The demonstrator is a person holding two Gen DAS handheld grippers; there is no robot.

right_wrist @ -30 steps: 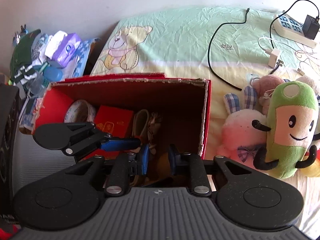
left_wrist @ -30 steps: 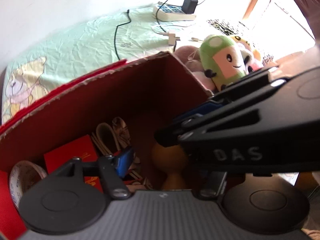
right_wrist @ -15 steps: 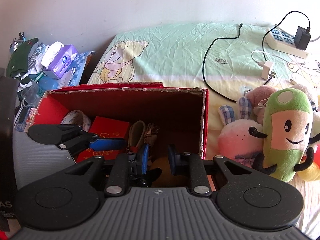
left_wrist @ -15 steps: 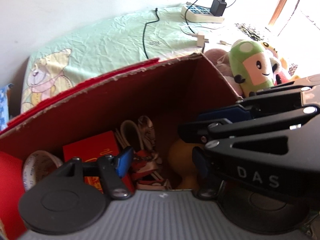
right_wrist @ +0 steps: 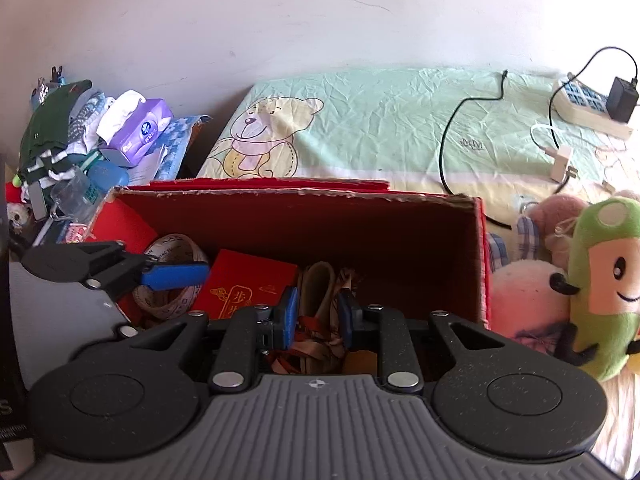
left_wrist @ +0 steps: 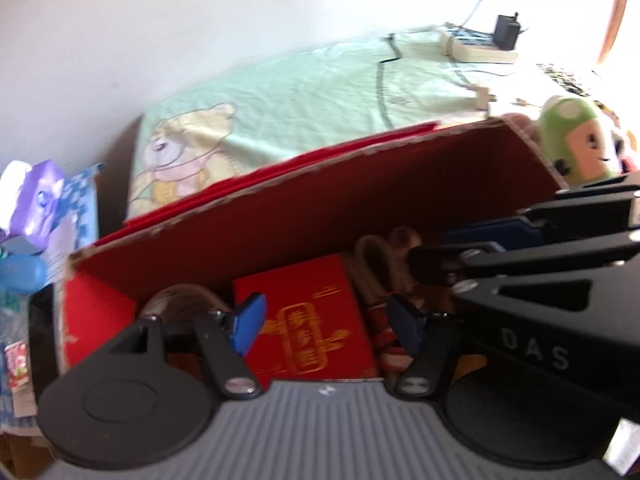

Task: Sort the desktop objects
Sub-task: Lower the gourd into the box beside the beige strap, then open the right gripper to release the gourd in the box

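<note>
Both hand-held grippers raised | left (left_wrist: 326, 326) open | right (right_wrist: 318, 314) empty over box (right_wrist: 360, 216)

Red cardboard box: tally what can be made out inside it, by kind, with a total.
Inside the red cardboard box:
Roll of printed tape: 1
Red gift box with gold print: 1
Bundle of tan and patterned straps: 1
Tan rounded object, mostly hidden: 1
Total: 4

I see a bed (right_wrist: 360, 120) under a green bear-print sheet (right_wrist: 380, 112); on it lie a red box (right_wrist: 304, 216), black cable (right_wrist: 444, 152), power strip (right_wrist: 588, 112) and plush toys (right_wrist: 600, 280).
</note>
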